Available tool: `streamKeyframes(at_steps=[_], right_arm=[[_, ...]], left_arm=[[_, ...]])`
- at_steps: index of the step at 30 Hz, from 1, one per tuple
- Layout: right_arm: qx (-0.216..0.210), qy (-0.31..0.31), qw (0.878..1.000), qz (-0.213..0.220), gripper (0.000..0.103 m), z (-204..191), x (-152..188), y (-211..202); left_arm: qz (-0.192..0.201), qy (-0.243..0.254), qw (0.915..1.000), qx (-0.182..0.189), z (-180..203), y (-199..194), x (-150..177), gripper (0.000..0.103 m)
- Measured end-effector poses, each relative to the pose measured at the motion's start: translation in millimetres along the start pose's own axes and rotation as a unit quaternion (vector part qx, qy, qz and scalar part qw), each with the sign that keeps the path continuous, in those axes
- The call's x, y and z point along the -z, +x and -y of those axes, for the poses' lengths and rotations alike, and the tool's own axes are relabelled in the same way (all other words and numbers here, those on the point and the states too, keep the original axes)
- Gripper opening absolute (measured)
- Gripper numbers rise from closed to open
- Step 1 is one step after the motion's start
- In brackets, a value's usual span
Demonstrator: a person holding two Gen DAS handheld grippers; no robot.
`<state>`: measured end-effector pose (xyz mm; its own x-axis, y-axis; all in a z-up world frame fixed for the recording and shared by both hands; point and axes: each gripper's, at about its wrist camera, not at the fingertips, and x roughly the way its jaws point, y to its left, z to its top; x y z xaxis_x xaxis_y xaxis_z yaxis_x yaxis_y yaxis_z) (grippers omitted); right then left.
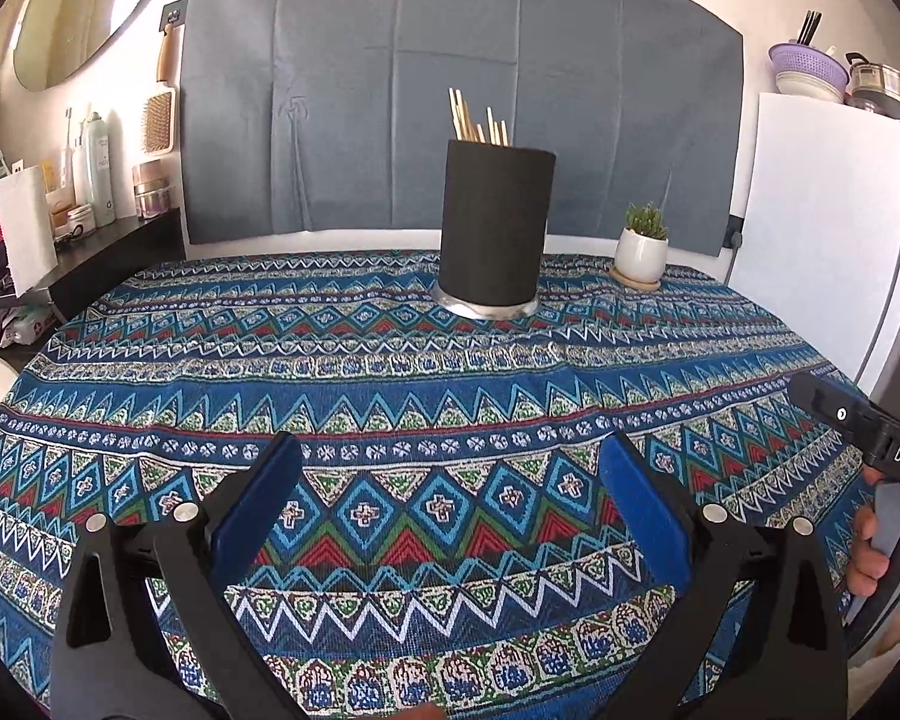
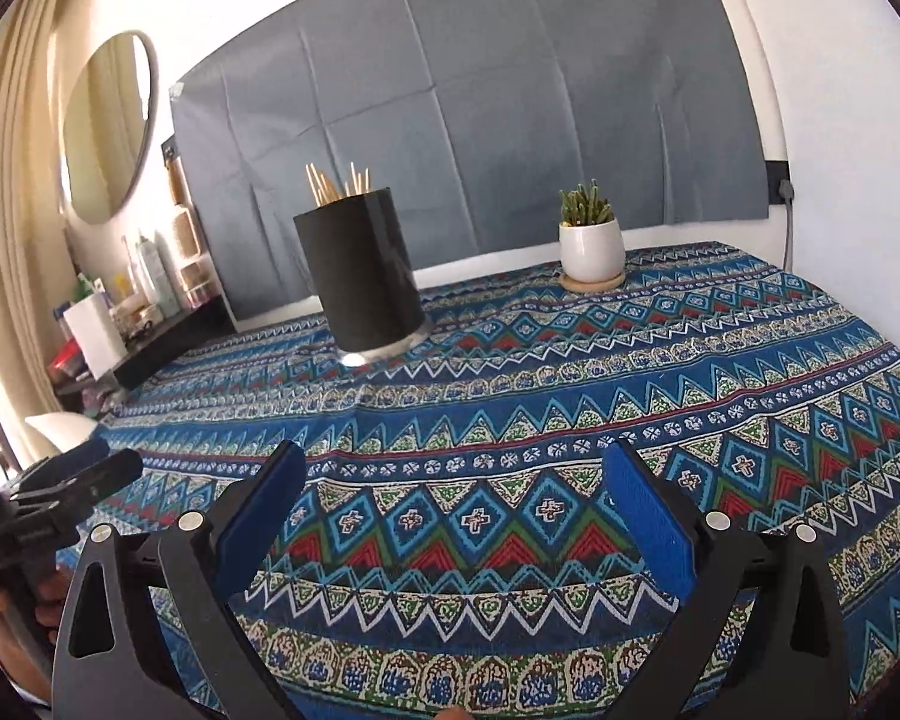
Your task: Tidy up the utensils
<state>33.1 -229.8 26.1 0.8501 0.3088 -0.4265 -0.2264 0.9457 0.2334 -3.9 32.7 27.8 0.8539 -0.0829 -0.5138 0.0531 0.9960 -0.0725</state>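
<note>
Left gripper (image 1: 453,456): fingers spread wide, blue pads facing each other, nothing between them; hovering low over the near part of the cloth.
Right gripper (image 2: 455,462): fingers likewise wide apart and empty, above the patterned cloth, angled toward the holder from the right.
Holder (image 1: 495,228): black cylinder, upright on a silver base, toward the far middle of the table, well apart from both grippers.
Chopsticks (image 1: 477,120): wooden, bunched inside the holder, tips sticking up past the rim, leaning a little left.
Cloth (image 1: 390,372): blue, with zigzag and diamond bands, covering the whole table.
Plant (image 1: 643,246): small green succulent in a white pot on a round coaster, right of the holder, near the far edge.
Backdrop (image 1: 450,72): grey creased sheet on the wall behind the table.
Fridge (image 1: 822,228): white, at the right, with a lilac colander and a pot on top.
Shelf (image 1: 90,240): dark, at the left, crowded with bottles and jars; round mirror above.
</note>
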Motion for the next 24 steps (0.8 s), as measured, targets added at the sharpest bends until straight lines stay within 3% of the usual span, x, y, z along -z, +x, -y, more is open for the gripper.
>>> streamKeyframes(at_steps=[5, 14, 24], right_arm=[[0.000, -0.051, 0.999, 0.014, 0.095, -15.7, 7.2, -5.1], [-0.003, -0.067, 0.998, -0.010, 0.095, -24.8, 10.5, 3.0], [0.003, -0.079, 0.997, -0.014, 0.095, -29.6, 11.4, 4.4]], left_arm=[[-0.013, -0.016, 0.9998, -0.002, -4.0, 3.2, 5.5, 0.097], [-0.028, 0.031, 0.9983, -0.040, 13.4, 6.9, 7.5, 0.097], [-0.026, 0.042, 0.9979, -0.043, 14.4, 5.9, 6.9, 0.097]])
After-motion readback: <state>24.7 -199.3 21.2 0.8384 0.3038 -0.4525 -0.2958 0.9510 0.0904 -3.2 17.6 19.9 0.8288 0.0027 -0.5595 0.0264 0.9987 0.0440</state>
